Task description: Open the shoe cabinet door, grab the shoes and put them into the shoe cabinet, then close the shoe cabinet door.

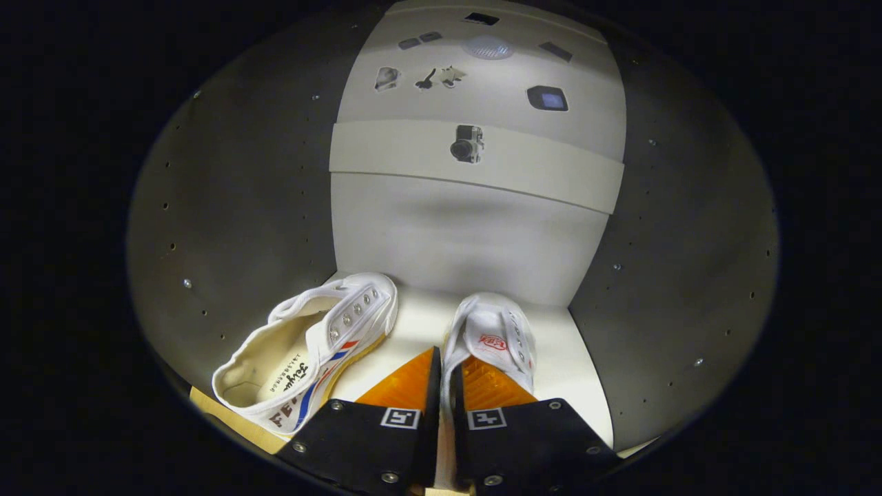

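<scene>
I am looking into the shoe cabinet (420,324), with its pale floor and grey side walls dotted with peg holes. My gripper (445,364) is shut on the side collar of a white canvas shoe (496,337); a thin strip of the shoe's edge is pinched between both fingers. That shoe points toward the back wall and rests on or just above the cabinet floor. A second white shoe (313,351) with red and blue side stripes lies on the floor just left of the fingers, its opening facing me.
The cabinet's back panel (462,241) stands close behind the shoes. Above it a white shelf edge (551,176) crosses the cabinet, with small pictures stuck on it and on the panel higher up. Side walls (234,227) close in left and right.
</scene>
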`<state>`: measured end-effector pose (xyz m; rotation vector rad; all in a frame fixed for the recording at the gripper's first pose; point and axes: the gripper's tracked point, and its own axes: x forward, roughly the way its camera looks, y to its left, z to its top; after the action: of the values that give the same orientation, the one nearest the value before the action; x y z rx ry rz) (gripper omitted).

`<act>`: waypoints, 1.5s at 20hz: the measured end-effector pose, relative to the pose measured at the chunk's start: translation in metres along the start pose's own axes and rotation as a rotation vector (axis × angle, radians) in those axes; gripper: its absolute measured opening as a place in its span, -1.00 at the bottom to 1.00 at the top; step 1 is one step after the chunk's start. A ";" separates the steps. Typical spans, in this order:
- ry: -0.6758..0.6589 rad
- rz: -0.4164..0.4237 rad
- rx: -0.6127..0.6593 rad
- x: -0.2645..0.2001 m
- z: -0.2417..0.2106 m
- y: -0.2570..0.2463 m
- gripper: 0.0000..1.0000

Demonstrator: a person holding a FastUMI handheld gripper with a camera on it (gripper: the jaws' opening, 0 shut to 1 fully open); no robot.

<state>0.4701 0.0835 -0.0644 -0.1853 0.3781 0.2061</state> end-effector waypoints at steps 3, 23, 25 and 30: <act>-0.010 -0.010 0.021 -0.020 0.000 0.000 -0.74; -0.305 -0.084 0.122 -0.335 0.026 0.027 -0.75; -0.311 -0.094 0.125 -0.366 0.018 0.027 -0.72; -0.333 -0.118 0.157 -0.434 -0.003 0.023 -0.71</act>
<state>0.0694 0.0336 0.0957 -0.0168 0.0507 0.0871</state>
